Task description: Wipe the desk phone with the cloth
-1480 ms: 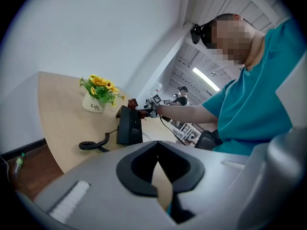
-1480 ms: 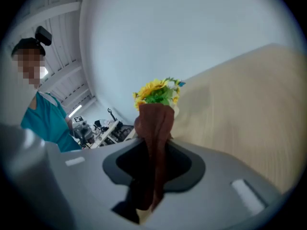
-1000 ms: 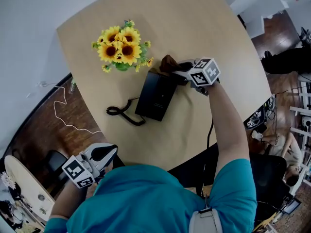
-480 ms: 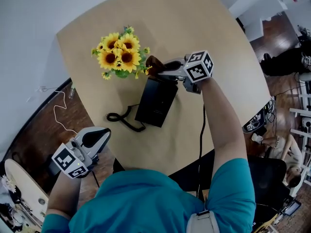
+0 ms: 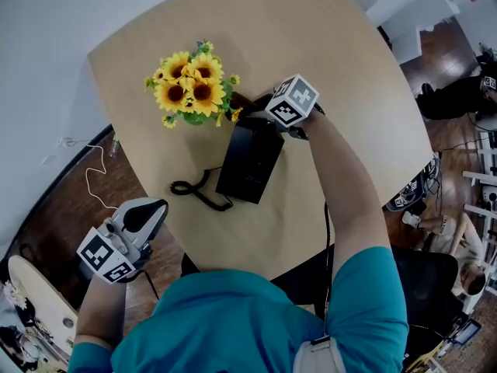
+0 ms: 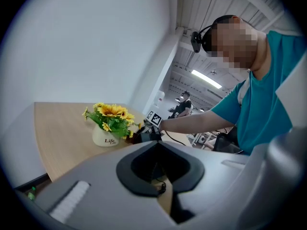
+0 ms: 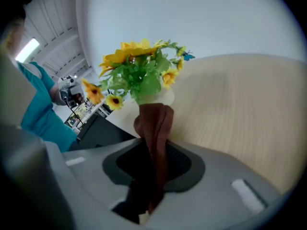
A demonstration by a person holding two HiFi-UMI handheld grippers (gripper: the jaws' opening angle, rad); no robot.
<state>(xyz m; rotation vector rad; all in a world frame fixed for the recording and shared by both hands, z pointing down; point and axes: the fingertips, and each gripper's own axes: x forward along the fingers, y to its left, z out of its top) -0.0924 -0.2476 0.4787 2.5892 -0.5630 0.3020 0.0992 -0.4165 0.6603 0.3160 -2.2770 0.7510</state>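
Note:
The black desk phone [image 5: 250, 159] lies on the round wooden table [image 5: 326, 45], its coiled cord [image 5: 194, 189] trailing to the left. My right gripper [image 5: 260, 106] is over the phone's far end, right next to the sunflowers. It is shut on the brown cloth [image 7: 154, 128], which sticks out past the jaws towards the vase; the phone [image 7: 103, 131] shows dark to its left. My left gripper [image 5: 140, 217] is held off the table's near-left edge, far from the phone. Its jaws are shut with nothing between them [image 6: 157, 145].
A white vase of sunflowers [image 5: 190, 84] stands just beyond the phone's far-left corner, close to the cloth. Wooden floor with a thin white cable [image 5: 97, 181] lies left of the table. Chairs and people are off to the right [image 5: 458, 255].
My right gripper has swung left with the cloth, from the phone's far-right corner to beside the sunflowers. My left gripper has drifted a little left and down.

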